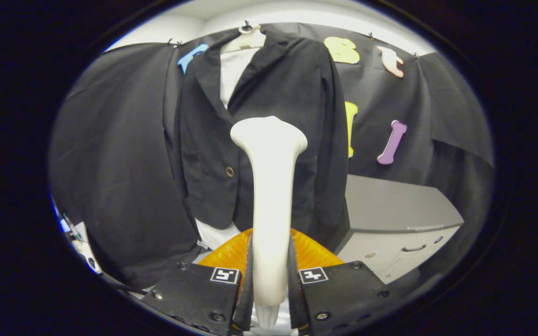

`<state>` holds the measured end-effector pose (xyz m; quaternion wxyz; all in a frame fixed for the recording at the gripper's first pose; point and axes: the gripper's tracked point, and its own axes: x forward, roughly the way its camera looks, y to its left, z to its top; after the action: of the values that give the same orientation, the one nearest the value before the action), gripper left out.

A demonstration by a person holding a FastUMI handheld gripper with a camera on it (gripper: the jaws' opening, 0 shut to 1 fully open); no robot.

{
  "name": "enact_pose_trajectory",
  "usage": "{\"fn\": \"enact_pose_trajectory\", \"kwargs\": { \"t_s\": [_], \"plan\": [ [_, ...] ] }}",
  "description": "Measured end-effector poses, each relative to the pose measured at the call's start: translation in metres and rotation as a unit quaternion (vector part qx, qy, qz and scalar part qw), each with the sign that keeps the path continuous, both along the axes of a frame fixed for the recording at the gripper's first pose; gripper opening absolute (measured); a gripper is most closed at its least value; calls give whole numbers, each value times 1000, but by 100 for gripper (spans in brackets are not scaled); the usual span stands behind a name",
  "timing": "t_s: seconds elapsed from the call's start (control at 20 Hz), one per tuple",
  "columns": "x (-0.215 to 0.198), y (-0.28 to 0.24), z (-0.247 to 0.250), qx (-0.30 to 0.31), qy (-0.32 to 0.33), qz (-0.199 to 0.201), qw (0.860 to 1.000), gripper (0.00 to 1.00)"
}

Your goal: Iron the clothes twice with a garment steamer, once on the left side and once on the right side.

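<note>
The tool is clenched on the garment steamer, whose head stands in front of the hanging jacket near its button, so a loose grip could let the handle twist and snag the lapel.

The gripper reaches forward and slightly upward, seen from just behind its two fingers. The fingers stand side by side, close together and roughly parallel, one on the left and one on the right. Both press against the sides of the handle of a garment steamer, which stands upright in the narrow gap between them and rises well beyond the fingertips. Each finger is mounted on a flat block fixed with screws, and each block carries a small square marker near its inner top corner. The two blocks sit level with each other, tilting slightly outward.
</note>
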<state>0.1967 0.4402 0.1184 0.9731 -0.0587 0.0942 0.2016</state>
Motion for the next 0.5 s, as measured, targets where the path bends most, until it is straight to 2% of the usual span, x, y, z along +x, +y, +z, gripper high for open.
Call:
{"fn": "enact_pose_trajectory", "kwargs": {
  "t_s": [0.25,0.5],
  "plan": [
    [-18,24,73,19,-65,20,997,33],
    [-25,72,133,32,-114,57,991,34]
  ]
}}
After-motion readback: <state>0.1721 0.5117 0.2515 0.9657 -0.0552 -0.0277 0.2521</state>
